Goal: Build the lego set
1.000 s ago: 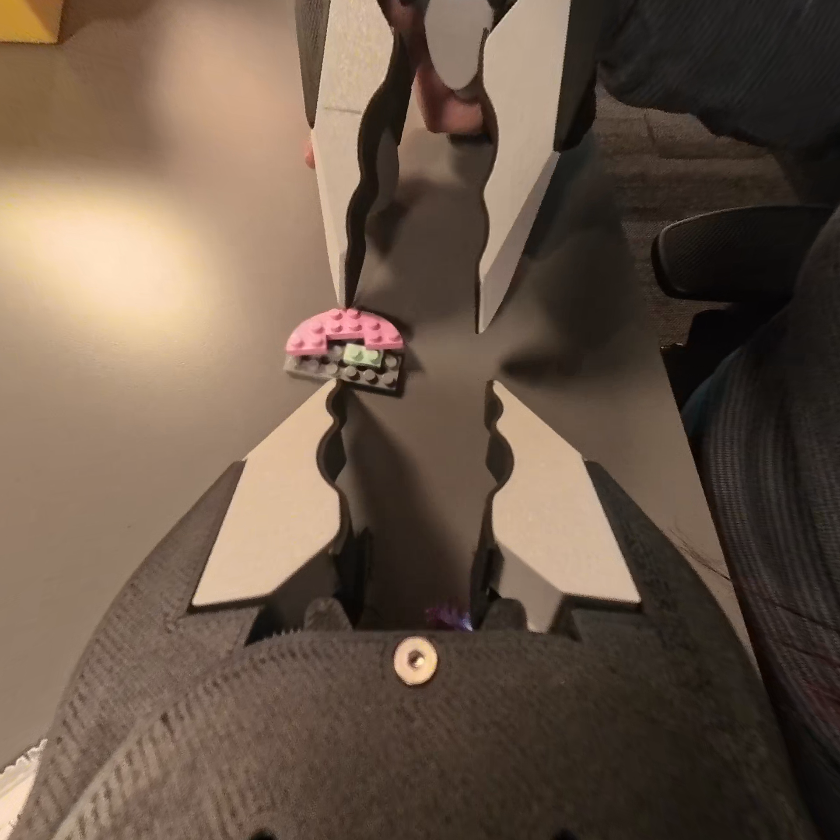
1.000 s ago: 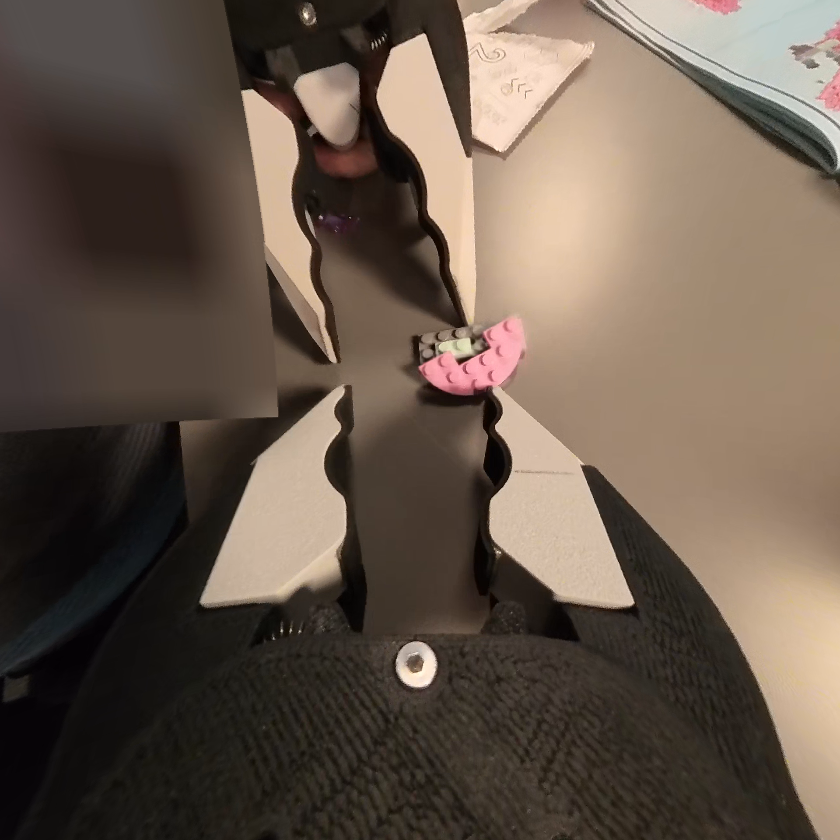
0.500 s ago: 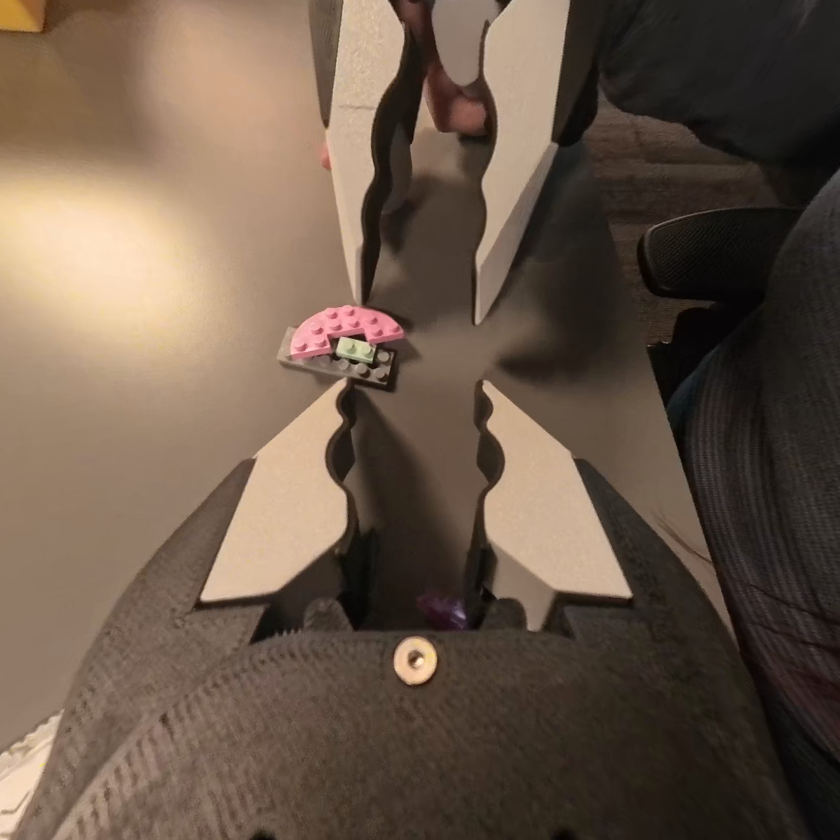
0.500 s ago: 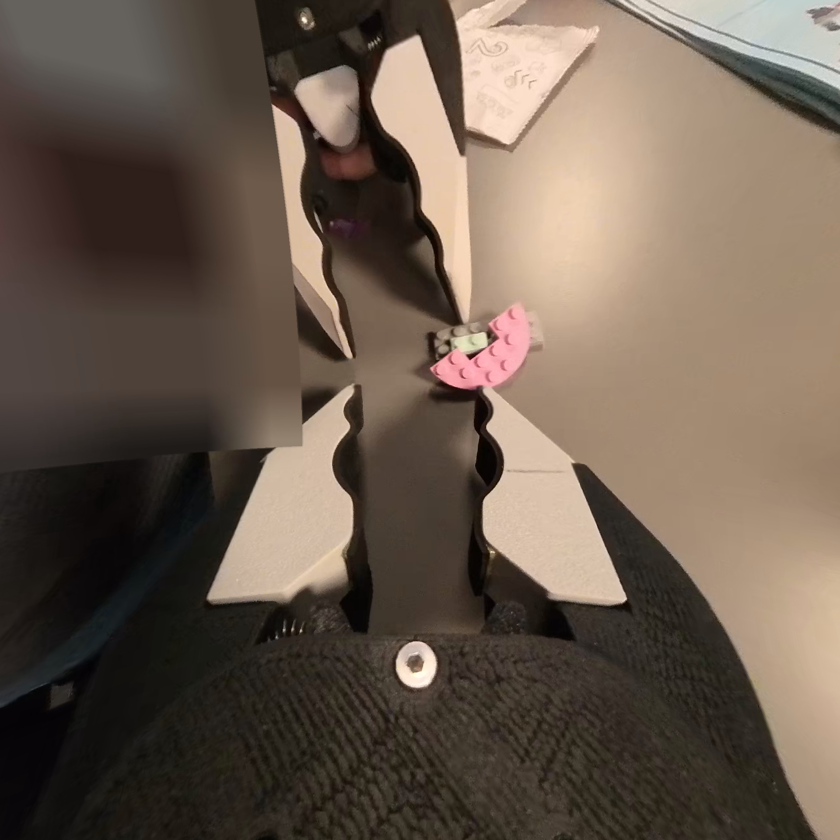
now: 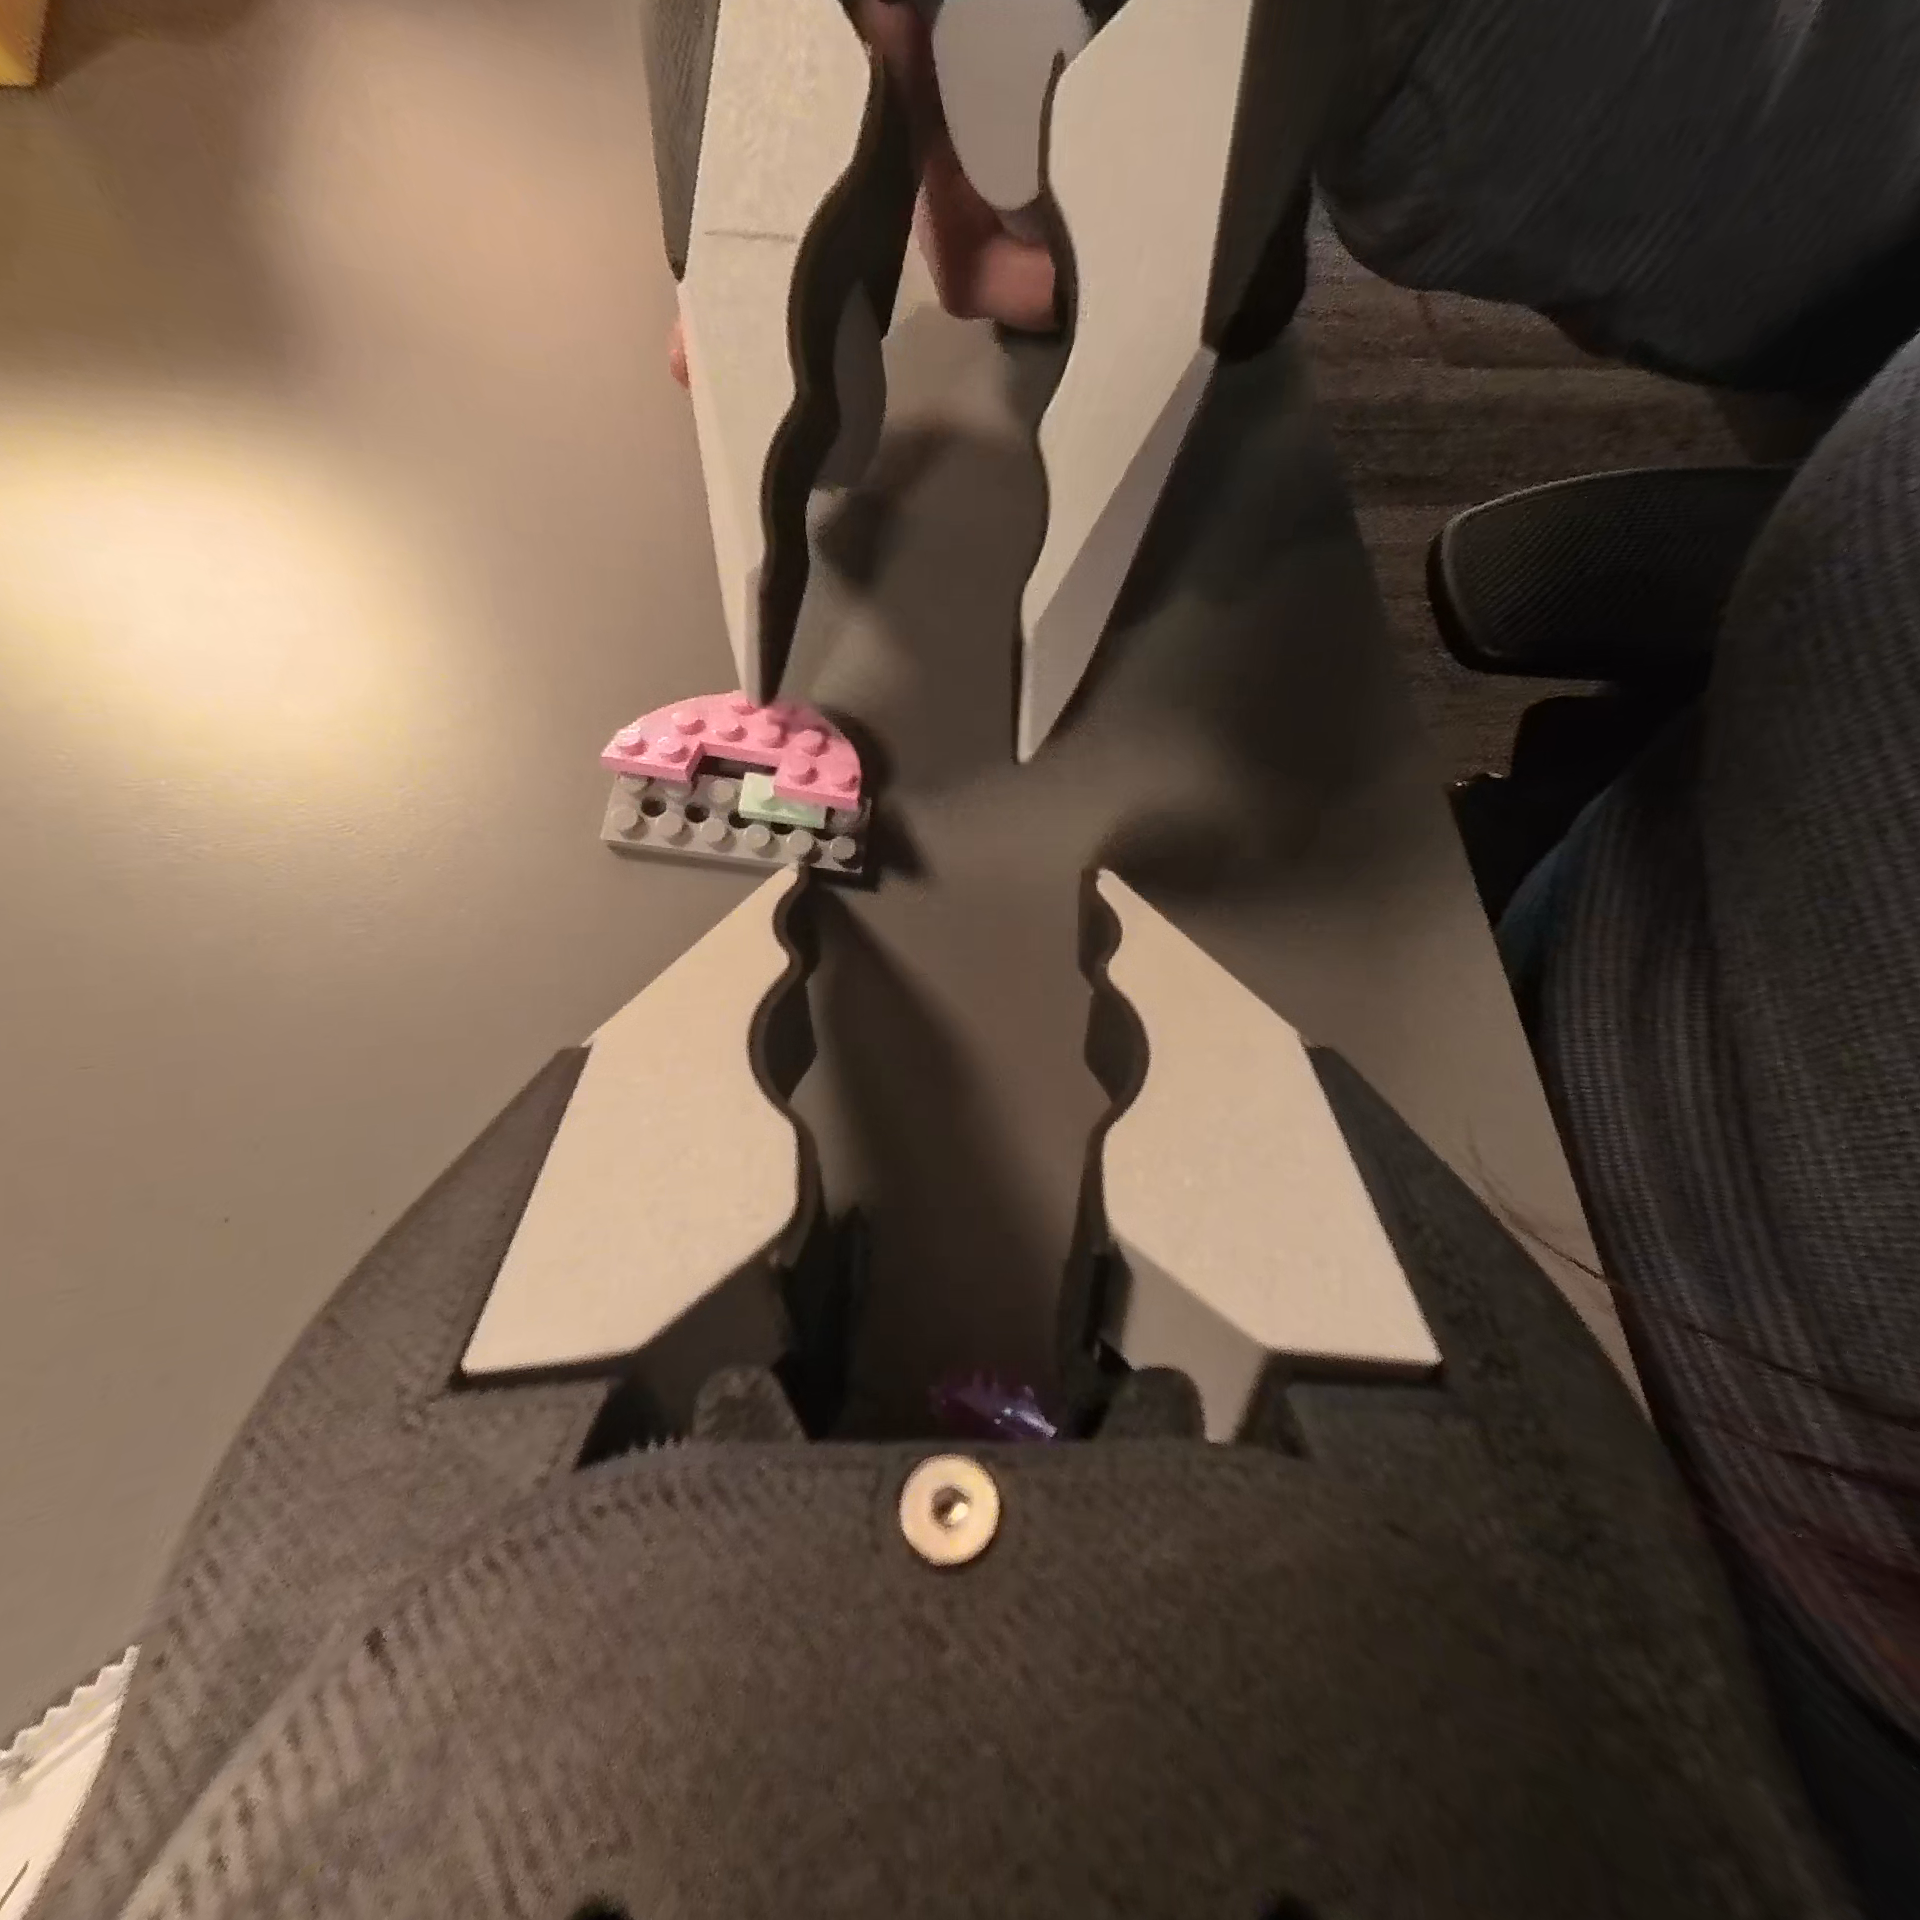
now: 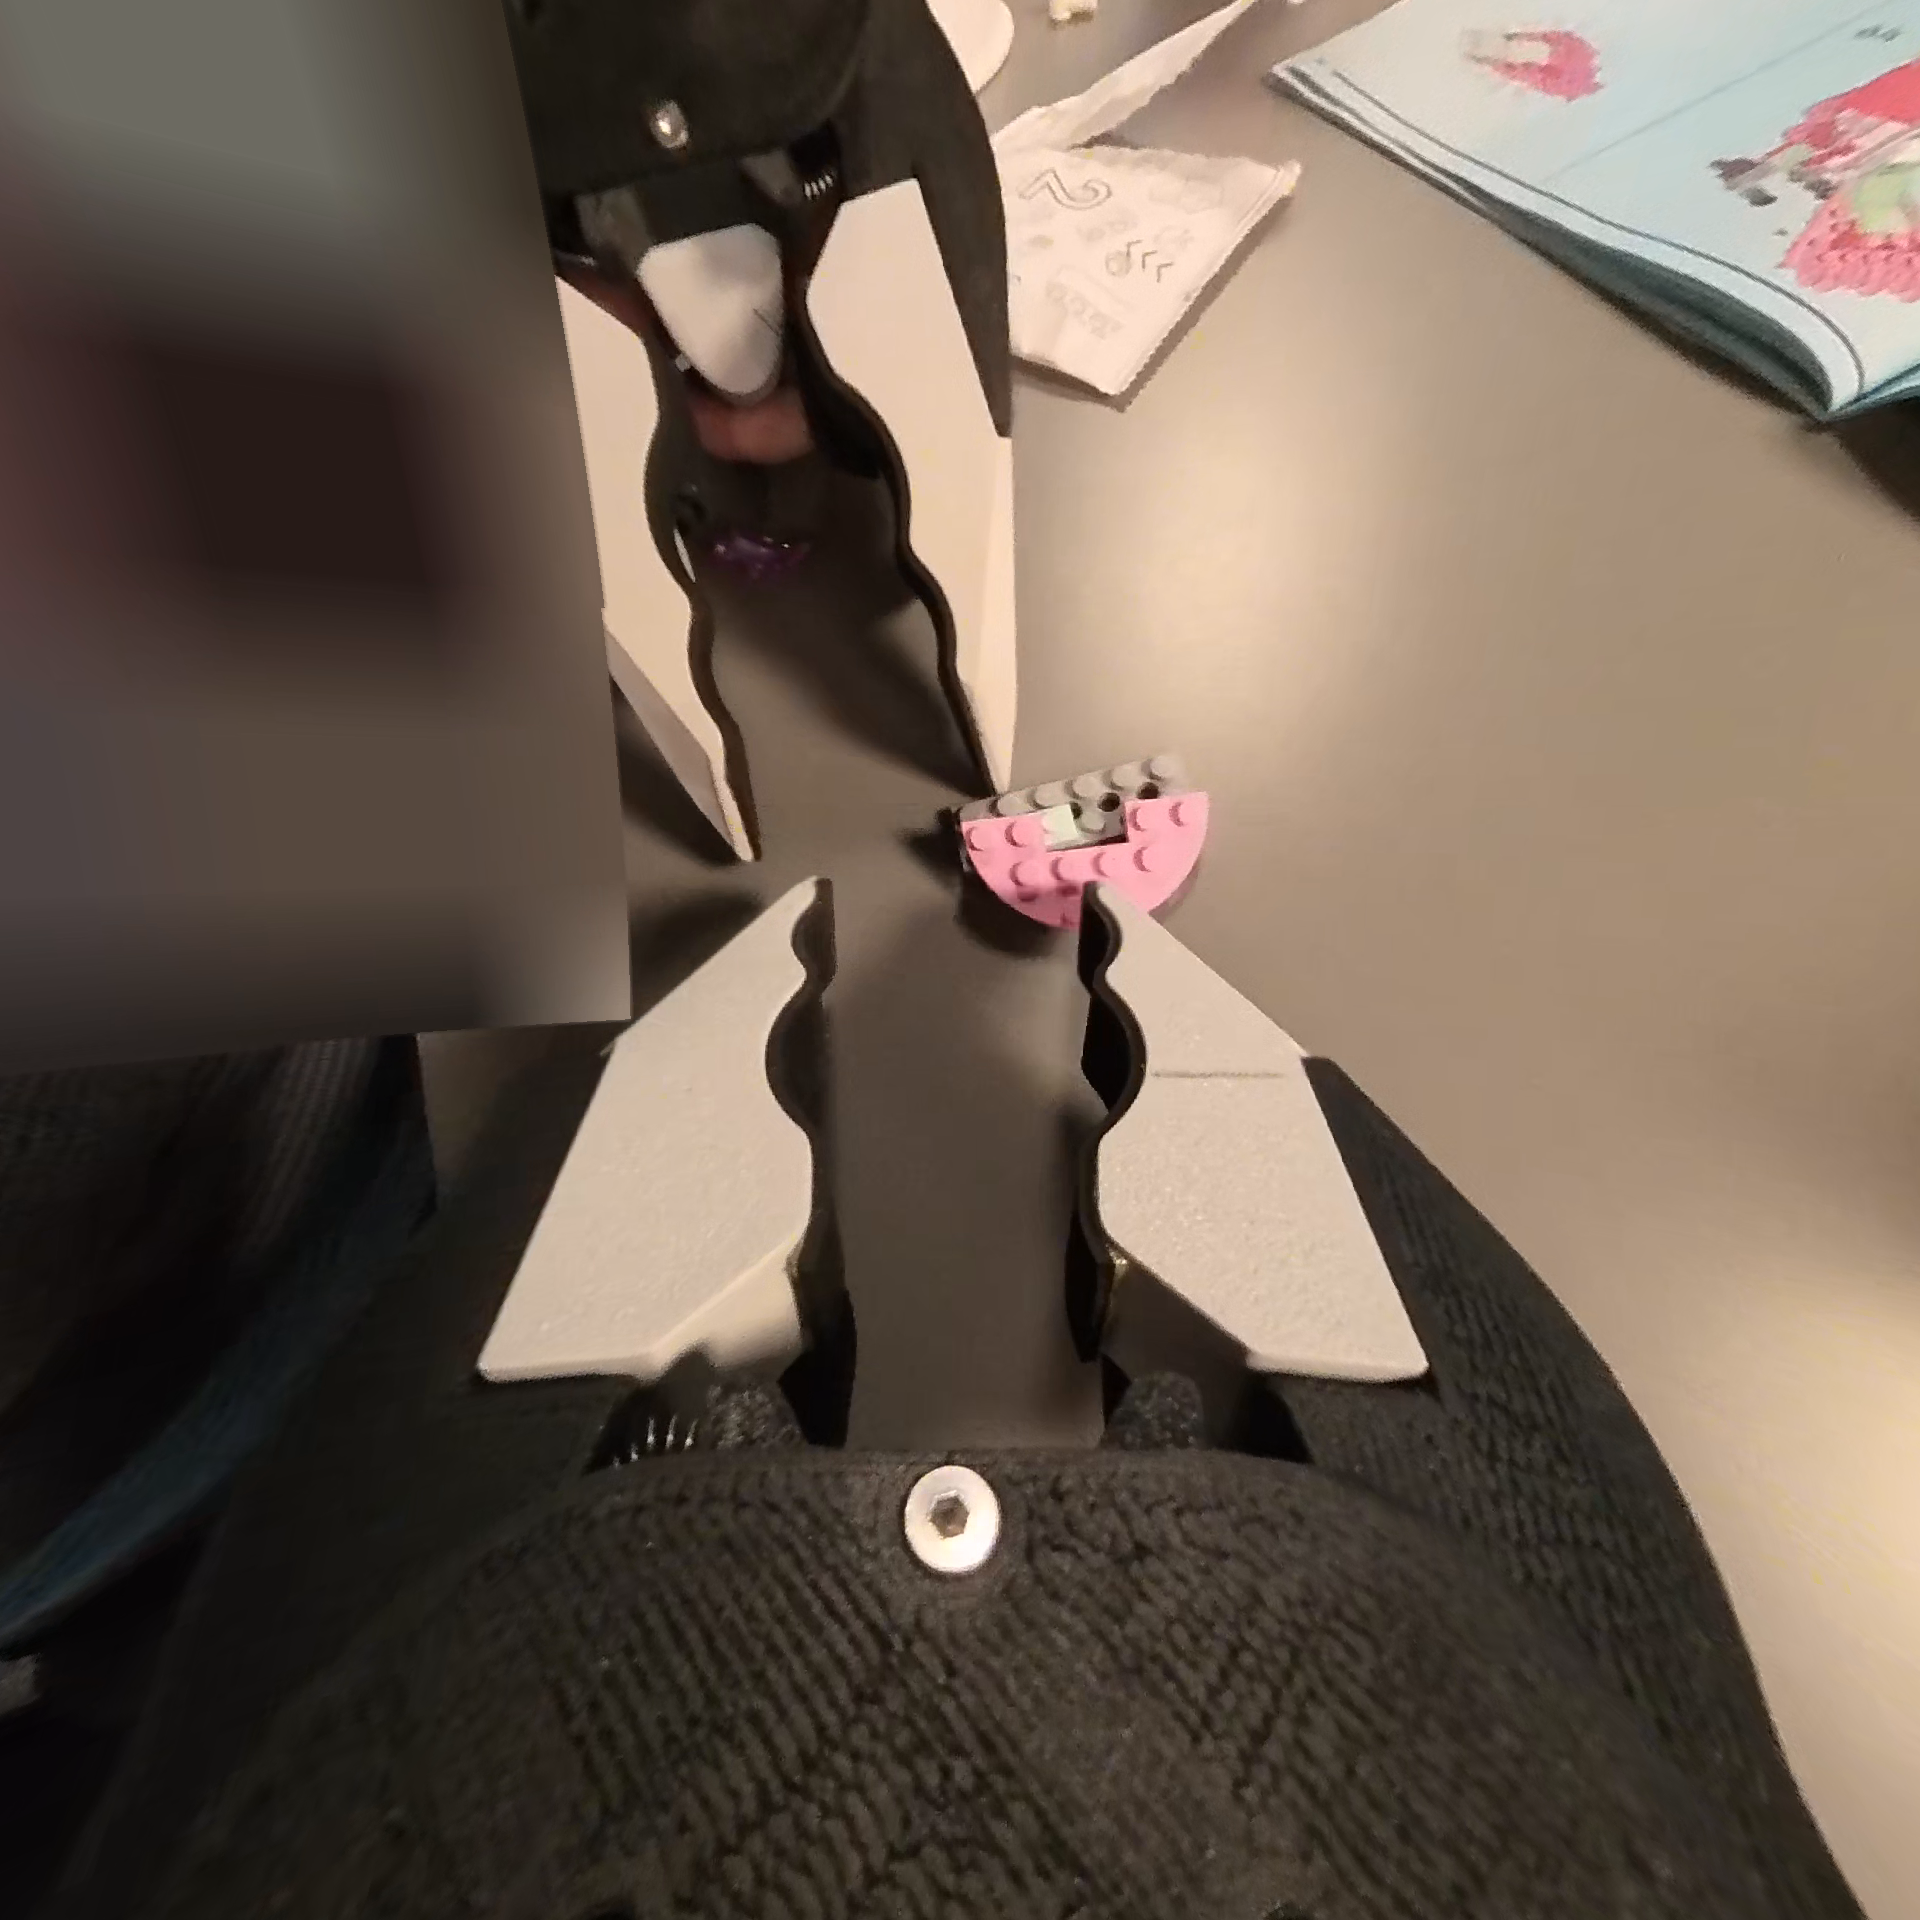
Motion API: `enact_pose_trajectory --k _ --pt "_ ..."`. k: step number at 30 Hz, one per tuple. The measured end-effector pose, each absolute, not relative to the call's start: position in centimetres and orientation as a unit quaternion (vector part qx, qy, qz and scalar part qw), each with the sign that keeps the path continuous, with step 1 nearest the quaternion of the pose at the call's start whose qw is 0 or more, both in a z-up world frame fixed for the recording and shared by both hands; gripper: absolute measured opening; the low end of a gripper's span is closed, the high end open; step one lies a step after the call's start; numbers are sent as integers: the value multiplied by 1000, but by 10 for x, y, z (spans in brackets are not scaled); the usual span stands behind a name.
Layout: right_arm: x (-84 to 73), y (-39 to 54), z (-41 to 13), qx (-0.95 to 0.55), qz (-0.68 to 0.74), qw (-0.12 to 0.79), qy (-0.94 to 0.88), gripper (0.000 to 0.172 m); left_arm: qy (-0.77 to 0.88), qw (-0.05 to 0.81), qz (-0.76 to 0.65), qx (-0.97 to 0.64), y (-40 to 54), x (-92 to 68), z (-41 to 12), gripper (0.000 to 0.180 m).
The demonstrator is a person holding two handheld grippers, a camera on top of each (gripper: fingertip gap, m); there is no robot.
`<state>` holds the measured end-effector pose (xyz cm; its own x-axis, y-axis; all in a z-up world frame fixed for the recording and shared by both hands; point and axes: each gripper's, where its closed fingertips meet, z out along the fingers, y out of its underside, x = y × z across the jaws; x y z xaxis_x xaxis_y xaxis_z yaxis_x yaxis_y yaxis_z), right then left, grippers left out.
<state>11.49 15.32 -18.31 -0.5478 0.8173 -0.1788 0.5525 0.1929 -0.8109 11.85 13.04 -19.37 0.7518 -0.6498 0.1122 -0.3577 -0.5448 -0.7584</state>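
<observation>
A small brick assembly (image 5: 740,784) lies flat on the grey-brown tabletop (image 5: 260,935): a grey studded rectangular plate carrying a small pale green piece, topped by a pink studded half-round plate with a notch cut in its straight edge. The left tongs (image 5: 945,883) stand partly apart with nothing between them, their left fingertip (image 5: 784,888) touching the grey plate's near edge. The right tongs (image 6: 956,894), pointing from the opposite side, also gape with nothing held; one tip (image 6: 1091,896) meets the pink plate's curved edge. Farther off lie a white paper packet (image 6: 1132,239) and a pale blue booklet (image 6: 1621,177).
</observation>
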Motion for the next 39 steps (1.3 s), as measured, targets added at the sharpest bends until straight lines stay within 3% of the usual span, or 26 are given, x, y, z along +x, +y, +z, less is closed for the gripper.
enact_pose_trajectory --k 8,15,25,30,39 --pt "108 171 -173 -481 463 194 -719 49 294 377 -193 -857 131 118 -194 49" --pt "102 182 -179 -507 418 234 -717 67 310 381 -167 -855 130 119 -196 50" --pt "94 171 -188 -479 411 194 -751 59 308 381 -170 -855 130 119 -196 50" --pt "92 166 -192 -459 399 186 -772 46 306 380 -173 -856 130 119 -196 50" --pt "92 164 -187 -441 407 194 -776 46 303 379 -178 -856 130 119 -196 50"
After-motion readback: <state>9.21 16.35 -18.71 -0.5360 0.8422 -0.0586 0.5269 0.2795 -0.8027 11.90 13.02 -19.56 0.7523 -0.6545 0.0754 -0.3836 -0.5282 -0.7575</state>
